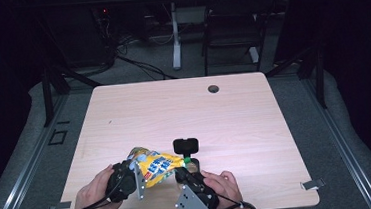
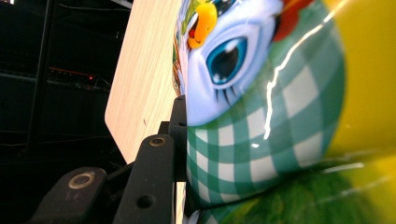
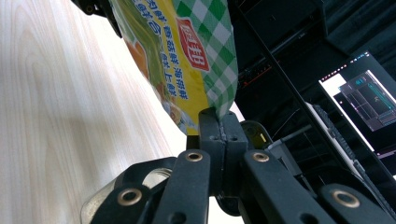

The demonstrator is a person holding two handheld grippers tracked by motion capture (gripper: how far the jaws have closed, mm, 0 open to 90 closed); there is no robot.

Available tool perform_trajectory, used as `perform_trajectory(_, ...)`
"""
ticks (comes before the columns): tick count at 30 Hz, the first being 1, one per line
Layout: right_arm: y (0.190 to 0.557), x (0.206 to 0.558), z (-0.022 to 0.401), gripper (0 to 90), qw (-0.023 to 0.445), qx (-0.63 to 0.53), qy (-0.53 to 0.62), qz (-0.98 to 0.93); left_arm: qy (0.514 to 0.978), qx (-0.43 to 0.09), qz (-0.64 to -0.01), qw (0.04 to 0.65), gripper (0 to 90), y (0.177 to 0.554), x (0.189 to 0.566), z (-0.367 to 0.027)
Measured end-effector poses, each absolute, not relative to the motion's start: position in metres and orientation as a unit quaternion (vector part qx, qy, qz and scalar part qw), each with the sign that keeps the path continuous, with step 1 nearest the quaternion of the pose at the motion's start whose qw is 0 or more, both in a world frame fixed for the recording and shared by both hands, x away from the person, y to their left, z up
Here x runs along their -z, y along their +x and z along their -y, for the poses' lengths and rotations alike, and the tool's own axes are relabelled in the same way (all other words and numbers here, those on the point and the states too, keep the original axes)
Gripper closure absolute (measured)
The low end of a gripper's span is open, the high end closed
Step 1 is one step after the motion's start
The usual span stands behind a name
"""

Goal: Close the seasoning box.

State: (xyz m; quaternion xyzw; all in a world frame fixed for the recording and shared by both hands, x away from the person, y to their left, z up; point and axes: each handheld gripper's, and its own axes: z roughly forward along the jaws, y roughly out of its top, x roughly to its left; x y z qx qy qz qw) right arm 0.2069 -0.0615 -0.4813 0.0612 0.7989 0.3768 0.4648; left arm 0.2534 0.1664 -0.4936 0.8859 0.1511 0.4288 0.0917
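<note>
**Snack bag stretched between both grippers, near edge of table**

At the near edge of the table (image 1: 123,109), the yellow snack bag (image 1: 154,165) hangs held off the wood between two grippers. Long axis runs roughly left-right, along that near edge. Left gripper (image 1: 136,174) is clamped on the bag's left end; in the left gripper view one black jaw presses flat against the green-check print (other jaw hidden behind the bag). Right gripper (image 3: 219,135) is clenched tight on the bag's right edge, jaws meeting on the green-check seam. So the bag lies inward from each gripper, both equally near, one per end. Just beyond the bag, farther from the near edge, stands a small black holder (image 1: 186,146) with a green bit (image 1: 188,160) under it (can't tell what). My guess: next move is pulling the ends apart, along that long axis.
</note>
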Motion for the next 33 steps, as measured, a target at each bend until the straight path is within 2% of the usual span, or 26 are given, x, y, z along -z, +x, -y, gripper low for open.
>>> perform_trajectory(33,0.213,0.464,0.049,90.0,0.468,-0.375,0.04,-0.799,0.885,-0.381,-0.212,0.167,72.7,0.257,0.504,-0.177)
